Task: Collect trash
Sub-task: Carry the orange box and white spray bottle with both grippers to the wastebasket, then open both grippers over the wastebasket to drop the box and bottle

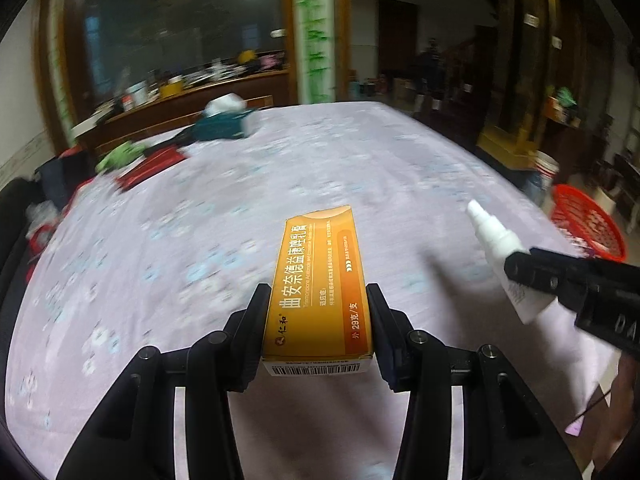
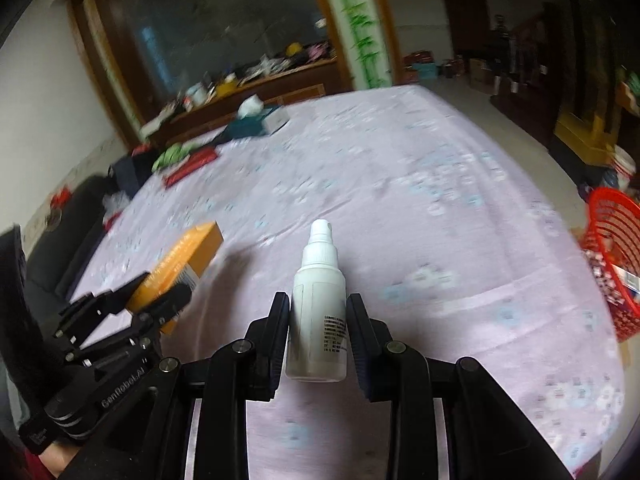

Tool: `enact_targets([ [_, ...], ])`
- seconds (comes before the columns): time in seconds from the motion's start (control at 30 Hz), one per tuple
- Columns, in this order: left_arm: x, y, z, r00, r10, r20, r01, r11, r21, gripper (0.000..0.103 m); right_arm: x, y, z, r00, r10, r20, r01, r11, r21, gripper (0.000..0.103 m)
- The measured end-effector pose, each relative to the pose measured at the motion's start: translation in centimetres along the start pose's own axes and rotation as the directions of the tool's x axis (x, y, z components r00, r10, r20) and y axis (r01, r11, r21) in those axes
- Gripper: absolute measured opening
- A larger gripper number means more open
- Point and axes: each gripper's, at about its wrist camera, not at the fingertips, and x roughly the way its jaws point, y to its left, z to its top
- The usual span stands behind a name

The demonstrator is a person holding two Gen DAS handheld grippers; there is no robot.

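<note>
Above purple cloth (image 1: 360, 160), tongs grip orange box (image 1: 320, 284), seemingly spray bottle (image 2: 318, 300).

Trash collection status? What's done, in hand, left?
Done: the red basket at the right of the table already holds some items. In hand: the left hand-held gripper is clamped on an orange box, the right hand-held gripper on a white spray bottle, both above the tablecloth. Left: dropping both into the basket; clutter remains at the far-left edge.

orange box (image 1: 320, 288), white bottle (image 2: 318, 304), lilac floral cloth (image 1: 360, 160), red basket (image 2: 612, 256)
</note>
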Motion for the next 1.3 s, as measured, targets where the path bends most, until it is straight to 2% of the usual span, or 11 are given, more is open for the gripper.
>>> enact_targets([
  [0.1,0.1,-3.8,1.6,0.997,-0.076,0.005,0.076,0.995,0.060,0.045,-2.6,-3.7,0.6,0.997,-0.038,0.060,0.033,0.997,0.077,0.031],
  [0.27,0.4,-11.3,4.3,0.970,-0.241,-0.019,0.241,0.959,0.149,0.045,-7.7,-11.5,1.0,0.978,-0.151,0.143,0.118,0.968,0.221,0.031],
  [0.53,2.8,-23.8,7.9,0.886,-0.447,-0.122,0.463,0.859,0.218,0.045,-13.7,-22.5,1.8,0.936,-0.304,0.177,0.218,0.896,0.388,0.031],
  [0.73,6.1,-29.9,10.1,0.840,-0.508,-0.192,0.540,0.819,0.194,0.046,-14.3,-28.0,3.6,0.931,-0.330,0.155,0.234,0.866,0.442,0.031],
  [0.87,8.6,-33.3,11.0,0.829,-0.515,-0.220,0.555,0.807,0.202,0.046,-13.3,-30.4,4.7,0.929,-0.347,0.126,0.259,0.856,0.448,0.032],
  [0.9,9.5,-34.1,11.2,0.825,-0.513,-0.238,0.559,0.804,0.204,0.054,-13.0,-31.0,5.0,0.926,-0.357,0.121,0.271,0.854,0.444,0.033],
  [0.93,9.9,-34.7,11.3,0.831,-0.501,-0.242,0.549,0.810,0.205,0.058,-12.7,-31.2,5.1,0.924,-0.363,0.116,0.280,0.854,0.438,0.033],
  [0.97,10.1,-34.7,11.2,0.843,-0.482,-0.237,0.529,0.824,0.205,0.059,-12.4,-31.5,5.3,0.920,-0.377,0.104,0.299,0.849,0.437,0.037],
  [1.13,7.8,-32.1,10.4,0.870,-0.464,-0.167,0.490,0.849,0.197,0.062,-13.8,-30.3,4.2,0.895,-0.430,0.115,0.354,0.844,0.404,0.048],
  [1.2,5.9,-30.3,10.0,0.890,-0.444,-0.109,0.457,0.864,0.211,0.070,-14.4,-29.0,3.5,0.879,-0.459,0.127,0.384,0.840,0.383,0.064],
  [1.3,2.8,-27.4,8.5,0.916,-0.401,-0.019,0.393,0.884,0.253,0.082,-15.1,-25.4,1.9,0.835,-0.529,0.154,0.459,0.822,0.338,0.078],
])
